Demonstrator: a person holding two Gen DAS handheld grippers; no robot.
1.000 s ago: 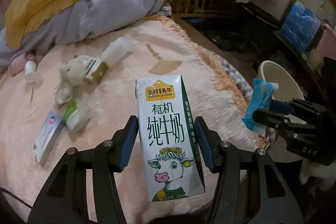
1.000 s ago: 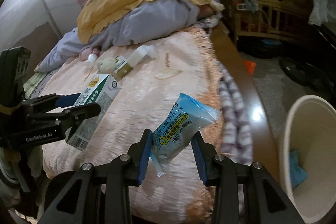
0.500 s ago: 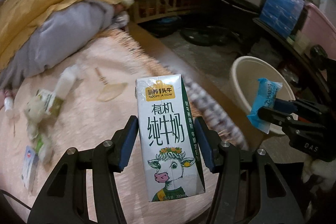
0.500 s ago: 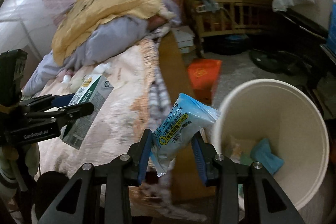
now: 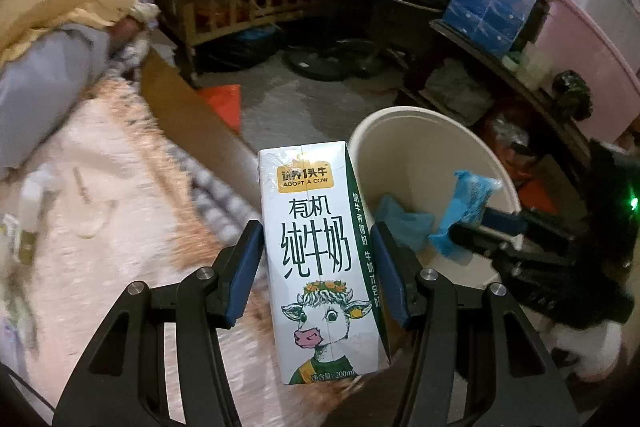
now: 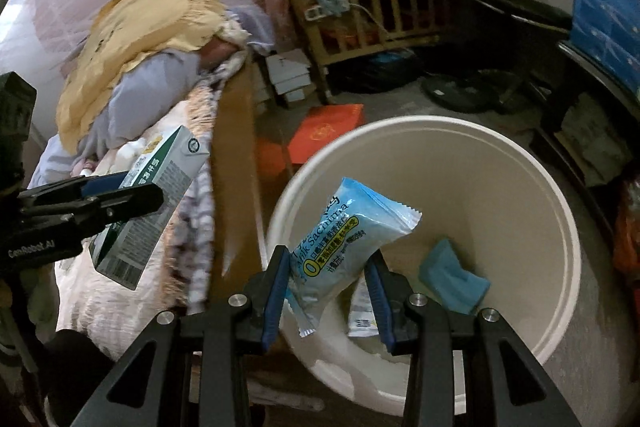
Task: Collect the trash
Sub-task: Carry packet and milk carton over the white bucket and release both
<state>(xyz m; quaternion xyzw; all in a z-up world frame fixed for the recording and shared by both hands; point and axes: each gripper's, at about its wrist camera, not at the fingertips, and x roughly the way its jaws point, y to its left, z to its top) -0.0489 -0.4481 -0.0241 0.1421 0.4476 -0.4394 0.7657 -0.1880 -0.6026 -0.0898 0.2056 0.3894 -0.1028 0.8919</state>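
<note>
The right gripper (image 6: 328, 293), clamped on the blue snack packet (image 6: 346, 239), hangs directly over the bin (image 6: 560, 227) — the left gripper (image 5: 316, 271), clamping the milk carton (image 5: 320, 259) upright, sits short of its rim.

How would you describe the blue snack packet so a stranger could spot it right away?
Find the big cream bin on the floor beside the bed. Held above its opening, pinched in the right tool, is the snack packet. It is light blue with a crimped end and a yellow label strip, unlike the plain blue scrap lying inside the bin.
</note>
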